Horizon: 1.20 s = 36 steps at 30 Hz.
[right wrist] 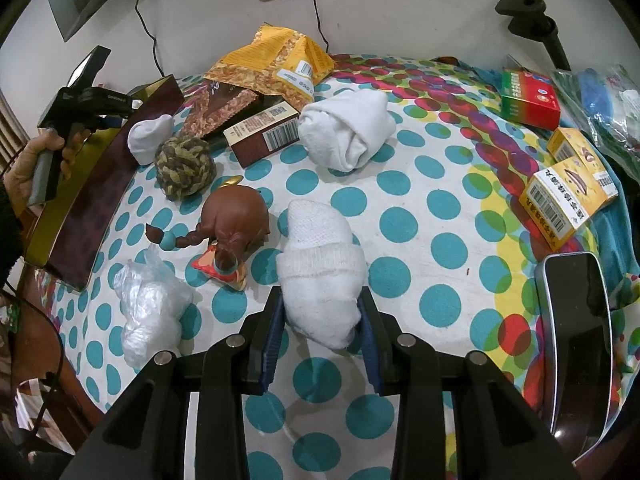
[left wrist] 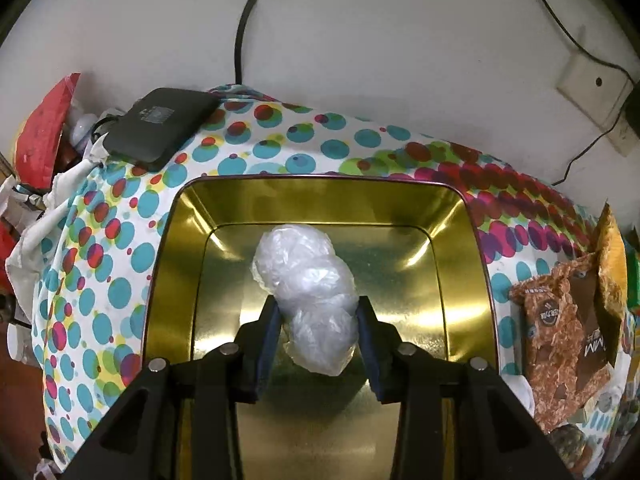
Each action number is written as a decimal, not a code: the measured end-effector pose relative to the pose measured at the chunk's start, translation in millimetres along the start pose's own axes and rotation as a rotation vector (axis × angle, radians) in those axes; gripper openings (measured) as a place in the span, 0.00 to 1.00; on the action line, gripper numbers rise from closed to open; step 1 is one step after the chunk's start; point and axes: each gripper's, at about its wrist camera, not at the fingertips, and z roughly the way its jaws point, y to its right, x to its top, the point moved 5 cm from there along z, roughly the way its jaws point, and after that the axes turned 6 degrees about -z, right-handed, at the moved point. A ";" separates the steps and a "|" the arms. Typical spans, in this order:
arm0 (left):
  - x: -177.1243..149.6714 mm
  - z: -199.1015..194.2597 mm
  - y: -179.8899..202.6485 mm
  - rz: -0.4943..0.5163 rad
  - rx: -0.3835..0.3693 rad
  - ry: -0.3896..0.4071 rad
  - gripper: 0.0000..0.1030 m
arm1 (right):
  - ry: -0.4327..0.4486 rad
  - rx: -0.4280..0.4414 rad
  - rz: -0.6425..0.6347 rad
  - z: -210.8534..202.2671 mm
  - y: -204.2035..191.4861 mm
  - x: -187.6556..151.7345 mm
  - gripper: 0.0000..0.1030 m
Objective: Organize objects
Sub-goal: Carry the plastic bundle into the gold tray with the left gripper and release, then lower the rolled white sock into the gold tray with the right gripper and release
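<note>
**Bag over the tin, sock in the other claw**

The left claw (left wrist: 318,316) hangs over the gold tin (left wrist: 180,240). A crumpled plastic bag (left wrist: 306,280) sits between its pads. The pads are at the bag's sides, but the grip looks loose, and I cannot tell if the bag is held or already lying on the tin floor. The tin has nothing else in it that I can see.

The right claw (right wrist: 320,312) is narrow and squeezes a rolled white sock (right wrist: 320,280). The sock rests on the spotted cloth (right wrist: 404,224) of the bench.

Near that sock lie a brown toy (right wrist: 236,216), a second plastic bag (right wrist: 148,312), a rope ball (right wrist: 184,168), a small sock (right wrist: 148,138) and a bigger white sock (right wrist: 348,134). Further off are snack packs (right wrist: 276,64) and small boxes (right wrist: 560,204). At the left edge of the right view a hand (right wrist: 36,160) holds the other claw over the tin.

What could go wrong? The bag is light and puffy. It may cling to a pad and ride back out when the claw lifts. It could also spring open and take up a lot of room in the tin. The sock is soft, so it may slip from a grip near its end. The toy is close beside it, and a swing could knock it.
</note>
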 end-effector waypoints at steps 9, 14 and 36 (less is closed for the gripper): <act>1.3 4.0 -4.4 -0.038 -0.026 -0.041 0.40 | -0.002 -0.004 -0.005 0.5 -0.4 0.7 0.33; -0.1 -3.7 -3.6 -0.029 -0.017 -0.044 0.40 | -0.002 -0.005 -0.002 0.6 -0.3 0.6 0.33; -96.0 -182.8 15.2 0.052 -0.073 0.069 0.41 | 0.017 -0.033 0.015 -19.8 0.2 10.6 0.29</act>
